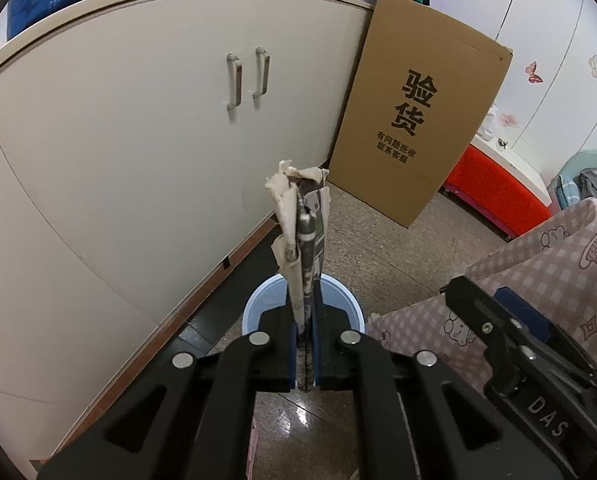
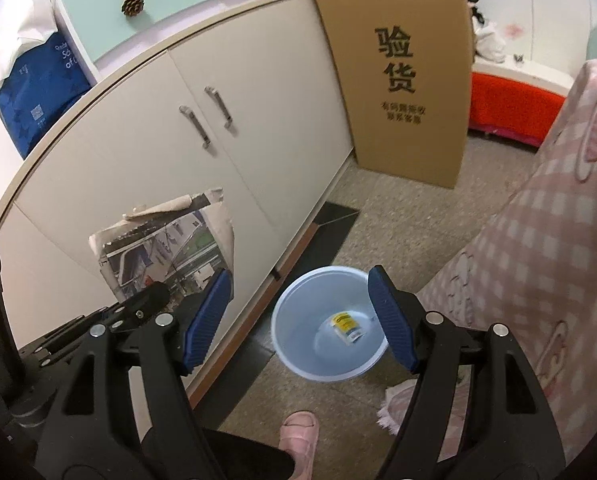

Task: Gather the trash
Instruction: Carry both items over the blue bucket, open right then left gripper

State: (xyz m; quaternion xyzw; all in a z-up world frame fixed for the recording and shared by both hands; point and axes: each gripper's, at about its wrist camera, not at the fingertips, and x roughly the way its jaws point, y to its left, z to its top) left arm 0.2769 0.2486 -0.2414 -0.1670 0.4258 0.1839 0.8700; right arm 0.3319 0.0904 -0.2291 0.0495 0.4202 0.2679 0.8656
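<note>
My left gripper (image 1: 307, 354) is shut on a folded newspaper (image 1: 304, 240), which stands edge-on and upright between the blue pads. The same newspaper (image 2: 166, 248) shows flat-on at the left of the right wrist view, held above the floor in front of the cabinet. Below and beyond it sits a light blue bucket (image 1: 340, 298) on the floor. In the right wrist view the bucket (image 2: 298, 340) holds a small yellow-labelled packet (image 2: 346, 326). My right gripper (image 2: 300, 320) is open above the bucket, with nothing between its fingers (image 2: 394, 320).
A cream cabinet (image 1: 138, 128) with two metal handles runs along the left. A tall cardboard box (image 2: 406, 68) leans at its far end. A pink checked bedcover (image 2: 538, 260) hangs on the right. A person's pink slipper (image 2: 300, 436) is on the floor before the bucket.
</note>
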